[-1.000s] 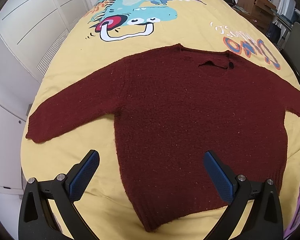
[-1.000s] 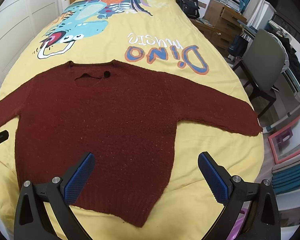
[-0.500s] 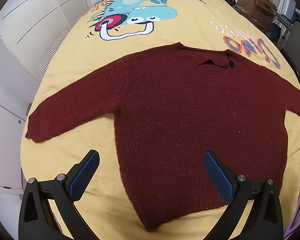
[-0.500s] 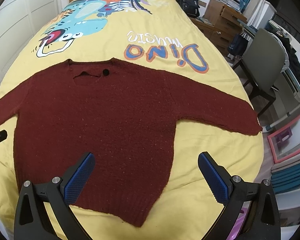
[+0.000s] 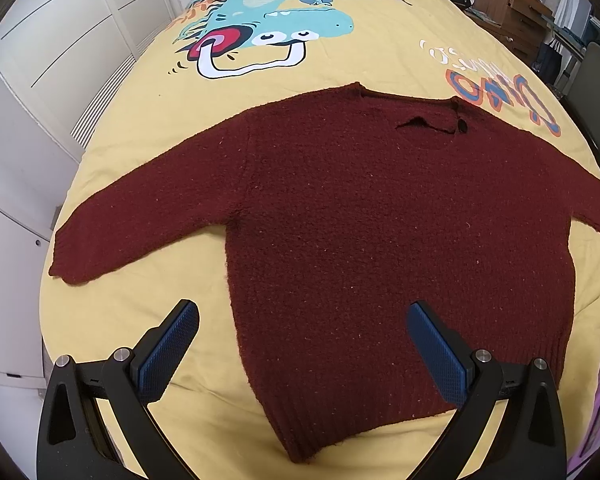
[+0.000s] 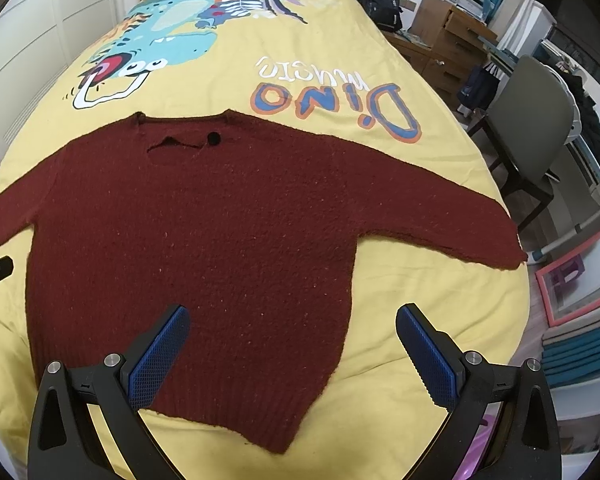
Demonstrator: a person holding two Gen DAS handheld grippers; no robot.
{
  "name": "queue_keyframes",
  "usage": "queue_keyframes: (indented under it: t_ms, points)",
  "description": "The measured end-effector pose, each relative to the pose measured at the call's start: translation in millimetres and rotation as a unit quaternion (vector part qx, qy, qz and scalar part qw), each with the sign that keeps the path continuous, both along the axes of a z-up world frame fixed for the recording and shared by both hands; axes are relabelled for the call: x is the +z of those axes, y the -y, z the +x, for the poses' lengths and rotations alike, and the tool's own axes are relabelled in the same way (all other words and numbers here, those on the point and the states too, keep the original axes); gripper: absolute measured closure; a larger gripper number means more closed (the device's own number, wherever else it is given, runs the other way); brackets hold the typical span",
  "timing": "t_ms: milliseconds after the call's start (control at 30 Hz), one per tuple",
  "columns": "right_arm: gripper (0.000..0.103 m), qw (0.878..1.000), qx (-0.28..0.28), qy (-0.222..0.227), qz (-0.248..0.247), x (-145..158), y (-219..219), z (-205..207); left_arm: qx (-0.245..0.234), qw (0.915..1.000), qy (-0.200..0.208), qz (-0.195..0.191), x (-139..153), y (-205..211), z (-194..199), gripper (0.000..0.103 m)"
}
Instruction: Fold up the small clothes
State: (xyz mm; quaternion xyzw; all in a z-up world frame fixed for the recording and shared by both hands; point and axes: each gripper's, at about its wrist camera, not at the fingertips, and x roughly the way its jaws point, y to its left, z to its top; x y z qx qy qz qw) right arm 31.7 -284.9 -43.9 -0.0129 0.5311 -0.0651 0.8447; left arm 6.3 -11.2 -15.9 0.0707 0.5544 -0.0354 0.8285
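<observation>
Left gripper [image 5: 302, 346] and right gripper [image 6: 292, 344] both gape wide, empty. The maroon sweater [image 5: 380, 216] lies flat just ahead on the yellow bedspread [image 6: 412, 328]. Judged soft, limp, light; best pinched at cuff or hem.

A bed [image 5: 148, 128] with a yellow dinosaur-print cover carries a dark red sweater [image 5: 380, 220] spread flat.
</observation>
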Motion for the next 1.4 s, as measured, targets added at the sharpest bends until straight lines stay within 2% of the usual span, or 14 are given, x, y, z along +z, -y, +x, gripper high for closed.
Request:
queue_keyframes:
  t_ms: [133,267,600,767,867,967,1133,1200,1300,1400]
  points:
    - [0.001,1.0,-0.008,0.009,0.009,0.1,4.8,2.1,0.0,1.0,-0.002,0.002,-1.0,0.3,0.3,0.001]
    - [0.001,0.999,-0.03,0.018,0.025,-5.7,29.7,10.8,0.0,1.0,-0.007,0.005,-4.7,1.9,6.0,0.001]
    - [0.001,0.991,-0.133,-0.004,-0.021,-45.4,170.4,52.9,-0.002,0.9999,-0.012,0.008,-14.0,9.5,51.6,0.001]
    - [0.001,0.977,-0.212,-0.014,0.024,-81.7,263.4,68.4,-0.005,0.9996,-0.023,0.016,-25.5,17.1,78.1,0.001]
    - [0.001,0.965,-0.258,-0.03,0.03,-105.9,307.5,72.7,-0.008,0.9994,-0.031,0.015,-35.4,22.3,89.5,0.001]
    - [0.001,0.949,-0.308,-0.045,0.046,-132.7,349.5,72.9,-0.003,0.999,-0.043,0.006,-47.0,23.7,98.3,0.001]
    - [0.001,0.919,-0.376,-0.058,0.107,-166.0,400.2,62.6,0.006,0.9979,-0.065,-0.002,-64.8,18.1,104.2,0.001]
    - [0.001,0.915,-0.381,-0.048,0.125,-170.9,409.8,60.8,0.008,0.9976,-0.069,0.003,-69.8,13.5,104.0,0.001]
    - [0.001,0.917,-0.376,-0.039,0.126,-172.2,417.0,68.1,0.014,0.997,-0.076,0.012,-76.5,3.8,102.7,0.001]
    - [0.012,0.915,-0.377,-0.046,0.137,-175.2,423.6,74.1,0.018,0.9963,-0.083,0.011,-82.2,-3.6,102.0,0.001]
